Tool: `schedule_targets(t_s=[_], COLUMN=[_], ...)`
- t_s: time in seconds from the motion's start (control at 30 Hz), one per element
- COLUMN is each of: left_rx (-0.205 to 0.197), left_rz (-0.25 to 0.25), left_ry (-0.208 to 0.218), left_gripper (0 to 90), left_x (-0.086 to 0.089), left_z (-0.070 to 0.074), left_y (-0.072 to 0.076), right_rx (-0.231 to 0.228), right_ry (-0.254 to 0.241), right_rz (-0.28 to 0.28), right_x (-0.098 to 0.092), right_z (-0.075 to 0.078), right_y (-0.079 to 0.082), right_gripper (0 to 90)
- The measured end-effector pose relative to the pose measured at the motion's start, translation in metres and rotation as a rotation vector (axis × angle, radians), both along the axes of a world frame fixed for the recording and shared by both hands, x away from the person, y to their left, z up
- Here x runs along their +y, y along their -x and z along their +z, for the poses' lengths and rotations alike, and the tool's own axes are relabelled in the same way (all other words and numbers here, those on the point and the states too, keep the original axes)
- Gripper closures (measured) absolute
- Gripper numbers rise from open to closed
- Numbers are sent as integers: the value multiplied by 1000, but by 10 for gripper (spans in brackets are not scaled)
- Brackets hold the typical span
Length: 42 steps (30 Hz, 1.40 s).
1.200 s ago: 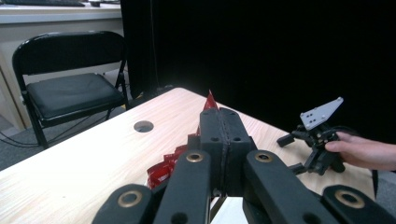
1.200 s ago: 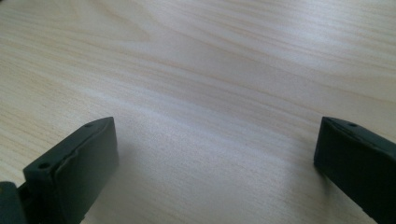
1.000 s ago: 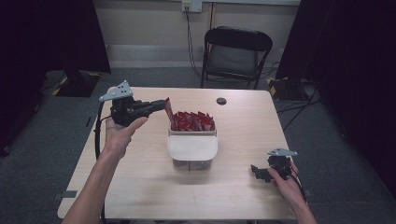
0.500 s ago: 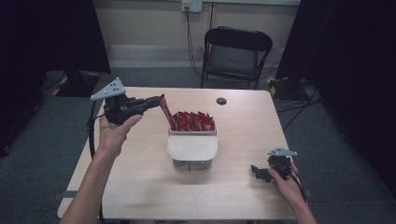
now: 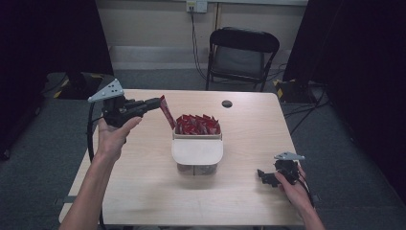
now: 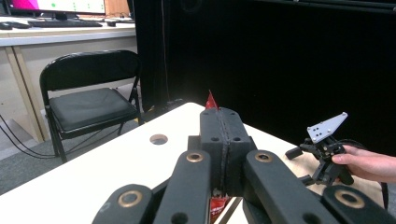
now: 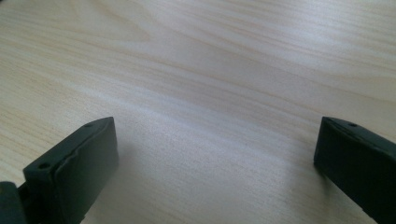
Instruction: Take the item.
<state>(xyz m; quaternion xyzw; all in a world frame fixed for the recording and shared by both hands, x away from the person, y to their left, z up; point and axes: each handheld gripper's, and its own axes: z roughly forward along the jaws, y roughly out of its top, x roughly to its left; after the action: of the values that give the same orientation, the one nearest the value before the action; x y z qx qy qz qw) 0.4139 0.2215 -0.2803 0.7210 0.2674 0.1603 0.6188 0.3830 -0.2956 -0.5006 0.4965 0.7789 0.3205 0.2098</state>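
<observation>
While the slim red foil sachet (image 5: 167, 111) hangs clamped in the left gripper (image 5: 155, 101), it sits just left of and above the box it belongs with.

Its long axis runs steeply downward toward the white box of red sachets (image 5: 197, 143) — the left hand is nearer by far. The left gripper view shows jaws pressed together on the sachet's tip (image 6: 211, 101); the right gripper (image 7: 215, 172) rests spread wide on the pale wooden table (image 5: 239, 201), holding nothing.

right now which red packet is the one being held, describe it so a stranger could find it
Start at the white container in the middle of the table, packed with red packets. Just left of it, the left gripper pinches one red packet. It alone hangs in the air, outside the container.
</observation>
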Motion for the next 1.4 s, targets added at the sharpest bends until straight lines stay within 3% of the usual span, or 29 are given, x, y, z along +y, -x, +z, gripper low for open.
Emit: schedule_targets(t_s=[0.4, 0.87, 1.4], left_rx=[-9, 2, 101], left_rz=[18, 83, 162], left_ry=[27, 13, -2], left_gripper=[900, 900, 900], left_x=[13, 32, 49], left_z=[5, -2, -37], left_y=[1, -4, -27], right_rx=[0, 0, 0], right_ry=[0, 0, 0], right_rz=[0, 0, 1], right_x=[0, 0, 0], right_z=[0, 0, 0], right_y=[0, 0, 0], right_gripper=[0, 0, 0])
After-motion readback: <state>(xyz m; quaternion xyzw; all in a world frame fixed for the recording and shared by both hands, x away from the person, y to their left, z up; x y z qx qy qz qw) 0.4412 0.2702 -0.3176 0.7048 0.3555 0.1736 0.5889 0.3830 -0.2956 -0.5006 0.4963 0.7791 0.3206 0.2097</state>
